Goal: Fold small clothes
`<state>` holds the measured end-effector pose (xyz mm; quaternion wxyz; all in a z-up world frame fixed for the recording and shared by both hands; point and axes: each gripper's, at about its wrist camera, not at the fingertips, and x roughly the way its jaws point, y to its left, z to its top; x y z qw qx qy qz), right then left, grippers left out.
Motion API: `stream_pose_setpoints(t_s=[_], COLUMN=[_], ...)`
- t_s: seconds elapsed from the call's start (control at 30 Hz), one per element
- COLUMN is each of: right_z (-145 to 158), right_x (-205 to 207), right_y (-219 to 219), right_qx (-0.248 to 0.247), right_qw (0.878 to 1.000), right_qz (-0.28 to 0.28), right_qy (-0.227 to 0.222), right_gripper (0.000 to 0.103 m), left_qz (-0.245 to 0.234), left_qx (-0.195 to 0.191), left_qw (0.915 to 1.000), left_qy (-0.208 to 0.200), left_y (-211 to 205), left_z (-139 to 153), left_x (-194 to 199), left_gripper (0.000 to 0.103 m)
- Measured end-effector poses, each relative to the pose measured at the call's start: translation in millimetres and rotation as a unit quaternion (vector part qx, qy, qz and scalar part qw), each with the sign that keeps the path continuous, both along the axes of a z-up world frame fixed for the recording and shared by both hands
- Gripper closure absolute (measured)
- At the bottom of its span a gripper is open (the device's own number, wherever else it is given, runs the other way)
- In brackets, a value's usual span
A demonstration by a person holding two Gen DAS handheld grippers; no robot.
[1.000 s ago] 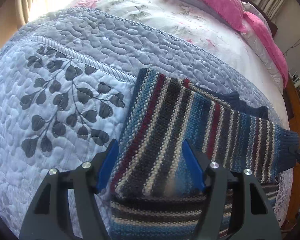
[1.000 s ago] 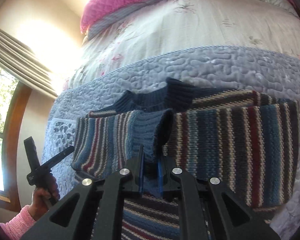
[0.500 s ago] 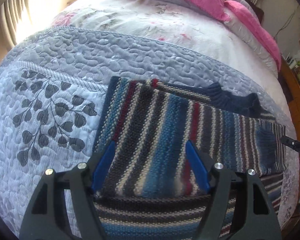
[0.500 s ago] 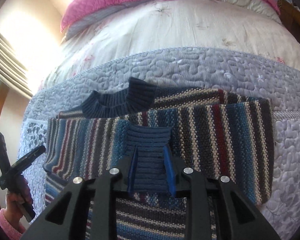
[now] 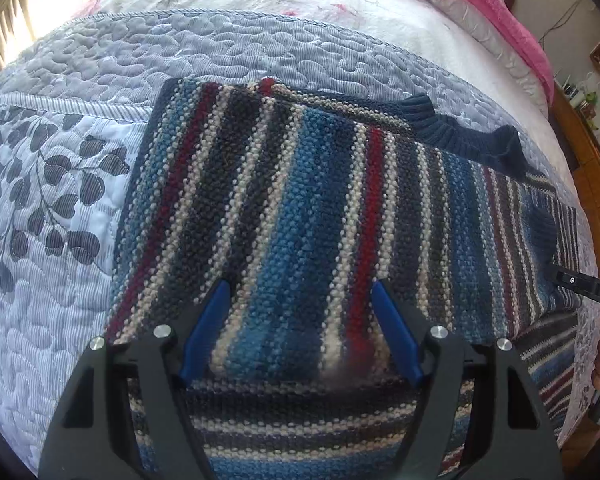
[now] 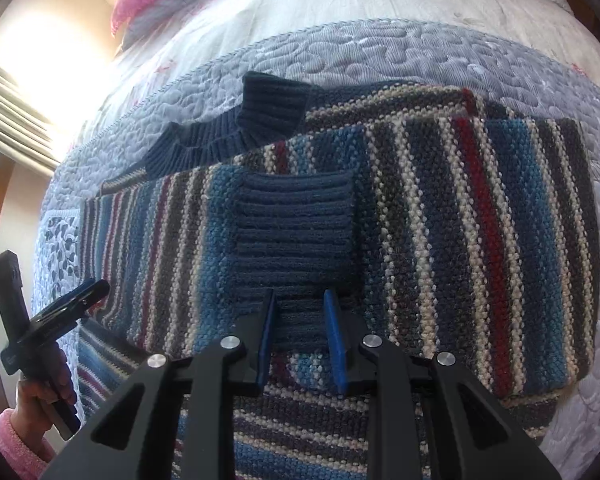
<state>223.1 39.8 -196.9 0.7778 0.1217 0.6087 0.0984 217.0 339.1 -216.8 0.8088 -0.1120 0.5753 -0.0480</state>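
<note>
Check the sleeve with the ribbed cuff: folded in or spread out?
Folded in. The sleeve lies flat across the striped sweater, its cuff on the knit between the right gripper fingers, unpinched.

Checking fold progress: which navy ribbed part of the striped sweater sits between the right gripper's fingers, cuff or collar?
The sleeve cuff, lying flat on the sweater's striped front. The collar lies at the far edge, away from the open right gripper.

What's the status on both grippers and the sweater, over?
Left gripper open above the striped sweater. Right gripper open, navy cuff between its fingers, not pinched. Sleeves folded across. Nothing in the way.
</note>
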Motion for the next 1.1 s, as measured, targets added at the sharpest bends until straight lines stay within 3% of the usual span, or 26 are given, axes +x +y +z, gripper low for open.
stream_pose_setpoints(t_s=[0.1,0.23,0.33,0.4,0.47,0.63,0.8,1.1], right_z=[-9.3,-8.3,23.6,55.4,74.5,74.1,42.6,10.7], right_x=[0.1,-0.3,-15.2,-44.5,-82.3,-180.9,-267.1,-346.3], right_y=[2.0,-1.0,-13.4,-23.9,-35.3,-74.7,-101.6,-109.0], right_qx=[0.006,0.013,0.026,0.04,0.019,0.014,-0.004,0.01], right_qw=[1.0,1.0,0.999,0.998,0.998,1.0,0.997,0.991], right_qz=[-0.006,0.007,-0.002,0.007,0.014,-0.015,-0.048,-0.053], right_qy=[-0.004,-0.004,-0.02,-0.057,-0.065,-0.014,0.055,0.121], right_gripper=[0.078,0.078,0.075,0.067,0.067,0.065,0.065,0.063], left_qz=[0.004,-0.014,-0.009,-0.004,-0.012,-0.022,-0.007,0.01], left_qx=[-0.009,0.009,0.01,-0.002,-0.001,0.004,0.001,-0.017], left_qw=[0.9999,0.9998,0.9994,0.9998,0.9999,0.9982,0.9937,0.9855], left_qy=[0.005,0.013,0.032,0.018,0.008,0.055,0.112,0.169], left_y=[1.0,-6.9,-3.6,1.8,8.2,23.9,37.9,45.6], left_z=[-5.5,-4.6,8.3,29.7,47.7,58.0,44.9,20.0], left_x=[2.5,5.1,0.1,-16.0,-44.3,-133.0,-218.5,-293.4], left_gripper=[0.025,0.024,0.024,0.024,0.023,0.022,0.022,0.022])
